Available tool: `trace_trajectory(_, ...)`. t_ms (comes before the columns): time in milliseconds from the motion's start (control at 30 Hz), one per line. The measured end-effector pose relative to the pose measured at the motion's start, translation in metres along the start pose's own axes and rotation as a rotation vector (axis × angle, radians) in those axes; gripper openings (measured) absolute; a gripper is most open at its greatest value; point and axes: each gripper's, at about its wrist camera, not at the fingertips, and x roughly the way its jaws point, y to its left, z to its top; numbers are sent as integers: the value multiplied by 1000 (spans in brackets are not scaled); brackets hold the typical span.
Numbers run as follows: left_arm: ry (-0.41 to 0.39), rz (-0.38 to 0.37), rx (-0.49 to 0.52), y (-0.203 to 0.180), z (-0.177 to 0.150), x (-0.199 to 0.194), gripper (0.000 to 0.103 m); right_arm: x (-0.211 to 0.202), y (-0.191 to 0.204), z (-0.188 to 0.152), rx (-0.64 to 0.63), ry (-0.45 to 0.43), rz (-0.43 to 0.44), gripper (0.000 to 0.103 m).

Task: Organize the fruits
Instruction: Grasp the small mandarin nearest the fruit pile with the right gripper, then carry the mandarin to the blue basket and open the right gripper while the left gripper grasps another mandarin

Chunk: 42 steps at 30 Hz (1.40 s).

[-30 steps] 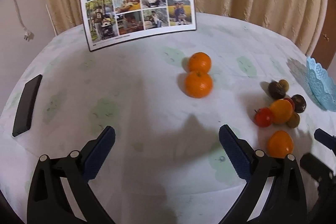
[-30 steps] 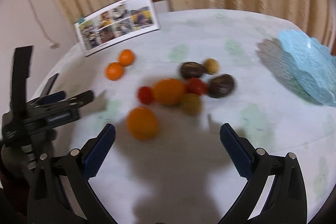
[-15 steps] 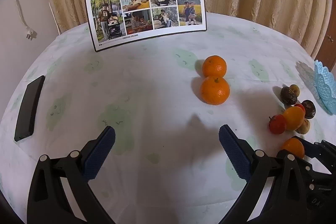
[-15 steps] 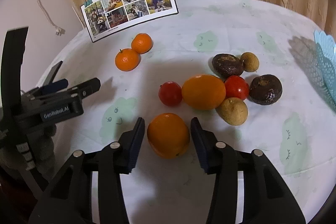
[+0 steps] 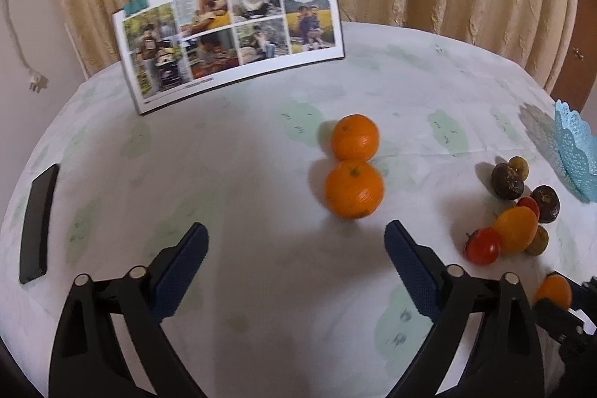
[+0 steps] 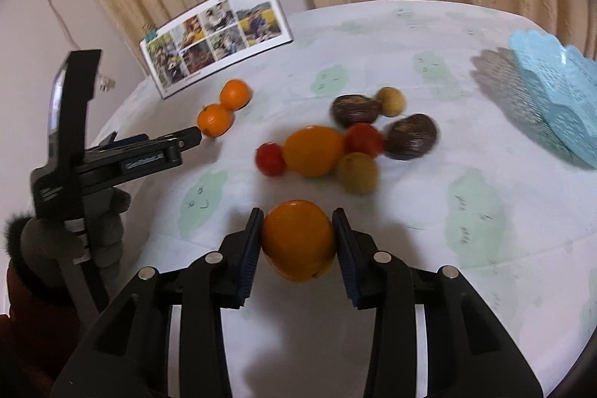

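Note:
My right gripper point(image 6: 297, 241) is shut on an orange point(image 6: 298, 239), which also shows at the lower right of the left wrist view point(image 5: 553, 290). Beyond it lies a cluster: a large orange point(image 6: 312, 150), two red tomatoes point(image 6: 270, 158), two dark brown fruits point(image 6: 409, 136) and two small tan fruits point(image 6: 357, 172). Two tangerines point(image 5: 353, 190) touch each other in the middle of the table, just ahead of my left gripper point(image 5: 294, 258), which is open and empty. The left gripper also shows in the right wrist view point(image 6: 194, 137), next to the tangerines.
A light-blue lace basket point(image 6: 556, 88) stands at the table's right edge. A photo board point(image 5: 231, 36) stands at the back. A black phone point(image 5: 37, 222) lies at the left edge. Curtains hang behind the round table point(image 5: 242, 155).
My right gripper closed on the near orange and lifted it slightly. My left gripper moved forward, closer to the two tangerines.

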Motion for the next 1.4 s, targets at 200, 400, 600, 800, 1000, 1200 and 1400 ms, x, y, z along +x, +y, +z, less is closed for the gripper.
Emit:
trace_trajectory(200, 34, -25, 6, -10, 12, 23, 77, -15, -21, -5, 46, -28, -14, 39)
trace_trajectory(400, 57, -37, 6, -17, 16, 35, 59, -29, -40, -5, 89, -61, -26, 39)
trace_trajectory(600, 56, -65, 13, -22, 19, 34, 40, -45, -57, -1, 127, -109, -45, 39)
trace_trajectory(800, 59, -79, 8, -23, 17, 26, 40, -74, -84, 12, 175, -204, -103, 39)
trace_trajectory(1000, 21, -91, 24, -32, 17, 7, 40, -100, -126, 29, 253, -300, -219, 39)
trace_trajectory(1200, -7, -114, 36, -46, 17, -10, 40, -111, -166, 39, 313, -355, -332, 39)
trace_trajectory(1400, -26, -129, 66, -66, 19, -23, 40, -109, -191, 44, 340, -365, -409, 42)
